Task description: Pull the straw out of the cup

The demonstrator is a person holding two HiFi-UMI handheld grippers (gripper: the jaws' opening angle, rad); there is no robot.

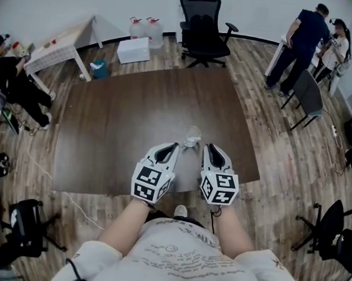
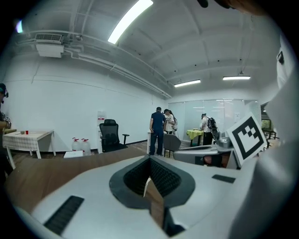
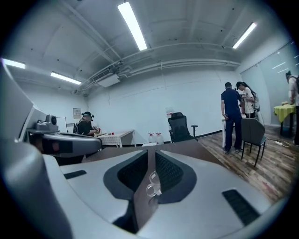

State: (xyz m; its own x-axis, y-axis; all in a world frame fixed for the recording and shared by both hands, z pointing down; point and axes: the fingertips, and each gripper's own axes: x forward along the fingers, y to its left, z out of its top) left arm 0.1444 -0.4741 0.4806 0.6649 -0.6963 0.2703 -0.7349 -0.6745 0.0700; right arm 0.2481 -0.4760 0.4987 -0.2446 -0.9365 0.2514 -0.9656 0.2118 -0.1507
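A small clear cup (image 1: 193, 135) stands on the dark brown table (image 1: 117, 127), just ahead of both grippers and between their tips. Its straw is too small to make out in the head view. My left gripper (image 1: 175, 146) lies low over the table at the cup's near left, its jaws together and holding nothing. My right gripper (image 1: 209, 147) mirrors it at the cup's near right, likewise shut and empty. Through the narrow slit of the right gripper (image 3: 152, 154) the clear cup (image 3: 152, 184) shows. Only a pale sliver shows in the slit of the left gripper (image 2: 150, 161).
The table's near edge (image 1: 161, 192) runs just under the grippers' marker cubes. Beyond the table stand a black office chair (image 1: 203, 29), a white box (image 1: 134, 50), water bottles (image 1: 146, 27) and a white side table (image 1: 57, 43). Two people (image 1: 310, 38) stand at the back right.
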